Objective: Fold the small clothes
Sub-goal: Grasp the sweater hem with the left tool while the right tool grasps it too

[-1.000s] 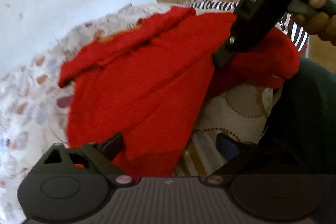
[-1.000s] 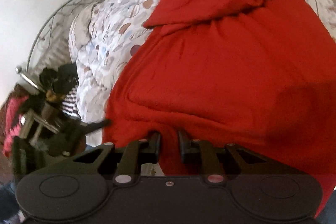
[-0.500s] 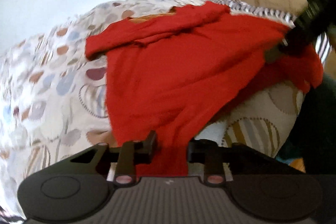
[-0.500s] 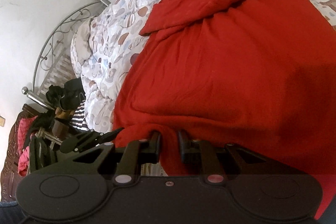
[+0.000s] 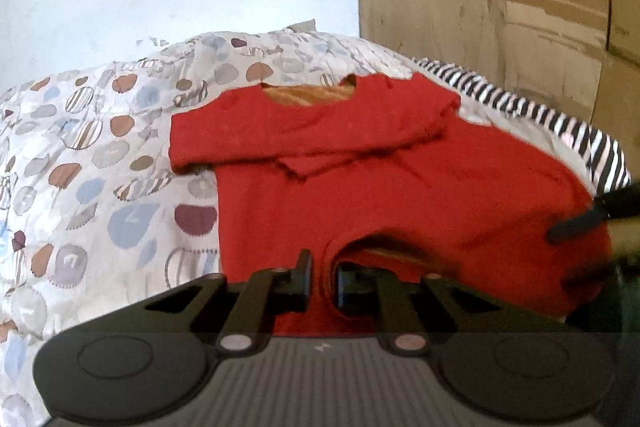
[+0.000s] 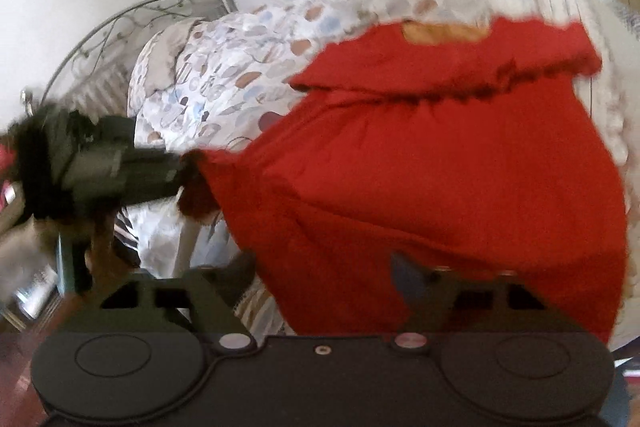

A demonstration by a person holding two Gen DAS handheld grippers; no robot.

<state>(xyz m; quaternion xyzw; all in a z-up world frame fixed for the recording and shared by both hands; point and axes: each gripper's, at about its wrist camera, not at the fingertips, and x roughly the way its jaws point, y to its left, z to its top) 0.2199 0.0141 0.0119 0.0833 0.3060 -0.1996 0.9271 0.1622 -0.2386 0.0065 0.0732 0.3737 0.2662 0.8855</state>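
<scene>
A red garment (image 5: 380, 195) lies spread on the patterned bedspread (image 5: 100, 167), neckline at the far end and a sleeve folded across its chest. My left gripper (image 5: 323, 281) is closing, and its pads pinch the garment's near hem, which curls up between them. In the right wrist view the same gripper (image 6: 188, 167) holds the red garment (image 6: 440, 167) by its left corner, slightly raised. My right gripper (image 6: 322, 273) is opening, its jaws wide apart over the near hem; the cloth lies between the fingers without being pressed. Its fingers (image 5: 576, 229) show at the garment's right edge.
A black-and-white striped cloth (image 5: 560, 123) lies beyond the garment on the right. A brown cardboard-like panel (image 5: 480, 7) and a pale wall stand behind the bed. A metal bedhead (image 6: 120, 23) and dark clutter sit at the bed's left end.
My left gripper went from wide open to pinching the hem and rose with it. My right gripper released the hem and spread wide. Both views shifted over the bed.
</scene>
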